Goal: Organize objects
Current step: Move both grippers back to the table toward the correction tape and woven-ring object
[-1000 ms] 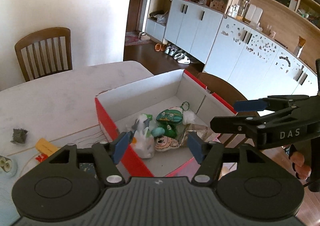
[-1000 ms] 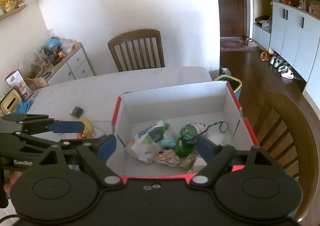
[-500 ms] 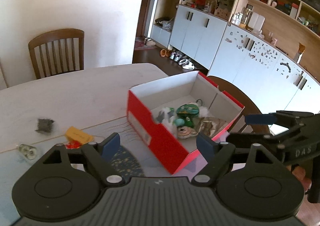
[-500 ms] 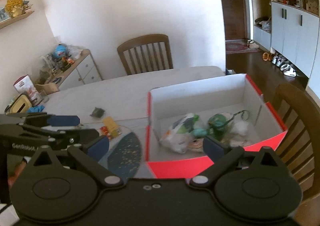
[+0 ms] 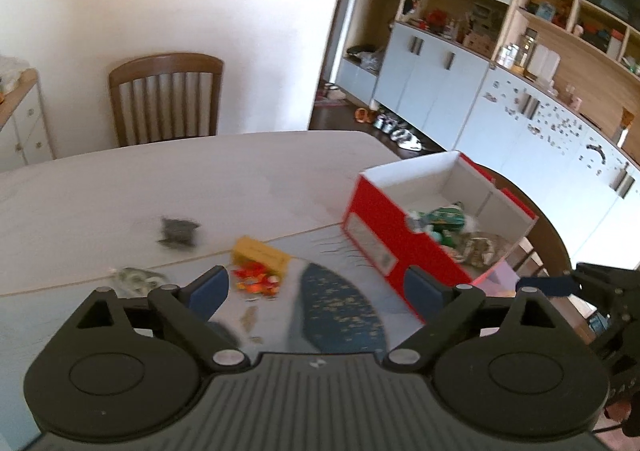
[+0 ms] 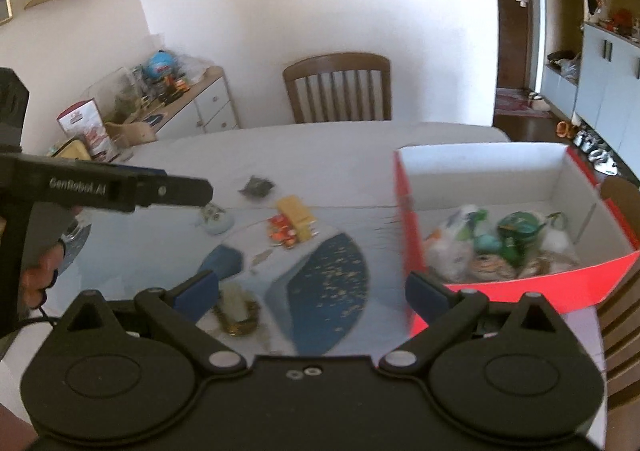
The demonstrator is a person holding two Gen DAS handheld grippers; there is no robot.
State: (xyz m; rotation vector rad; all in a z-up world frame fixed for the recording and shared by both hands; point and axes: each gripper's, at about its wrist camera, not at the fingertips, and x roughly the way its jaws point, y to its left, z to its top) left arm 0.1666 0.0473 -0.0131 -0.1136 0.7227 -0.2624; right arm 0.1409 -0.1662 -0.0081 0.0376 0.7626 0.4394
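Left wrist view: left gripper over the bench, jaws released, nothing between them. Red box at 2 o'clock, open-topped, with a green pouch and other small items inside. Yellow block at 11 o'clock, touching a red-orange cluster; dark grey scrap at 10 o'clock, blurred.

Right wrist view: right gripper with jaws released, empty. Box at 2 o'clock, near the bench's right edge. Round pale trinket at 11 o'clock, just under the tip of the left gripper. Gold-framed piece just beside the left fingertip. Wooden chair at 12 o'clock.
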